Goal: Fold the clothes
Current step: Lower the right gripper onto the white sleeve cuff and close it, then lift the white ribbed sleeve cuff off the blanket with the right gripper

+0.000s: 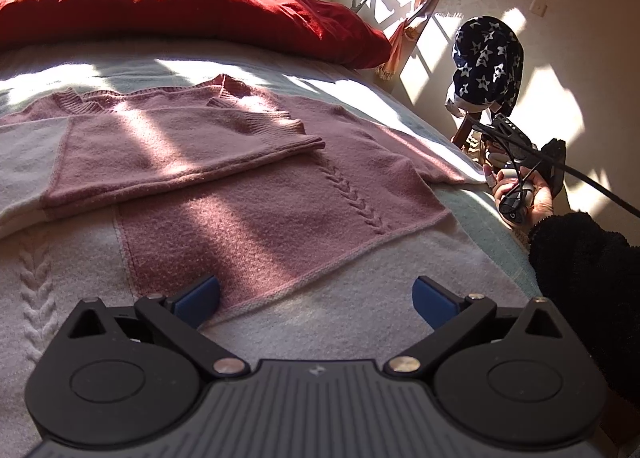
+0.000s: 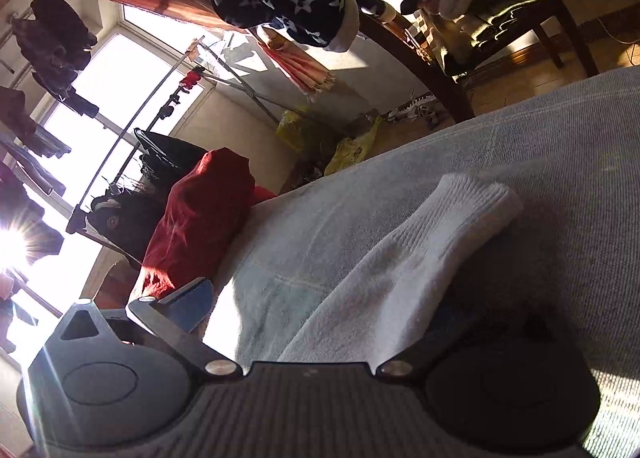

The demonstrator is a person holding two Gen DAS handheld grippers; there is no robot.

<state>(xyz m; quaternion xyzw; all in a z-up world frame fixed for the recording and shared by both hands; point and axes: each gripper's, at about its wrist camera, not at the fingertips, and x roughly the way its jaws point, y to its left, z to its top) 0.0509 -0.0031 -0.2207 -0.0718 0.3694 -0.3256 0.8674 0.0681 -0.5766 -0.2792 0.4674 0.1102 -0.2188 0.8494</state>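
Sweater [image 1: 248, 177], pink and white, lies flat in the middle of the bed [image 1: 400, 322], one sleeve folded across its chest. Above its near hem the left gripper [image 1: 316, 298] hovers with fingers spread wide, holding nothing. At the bed's right edge the right gripper [image 2: 320, 298] has the white sleeve cuff [image 2: 460, 213] lying between its fingers; these seem parted, but one is hidden.
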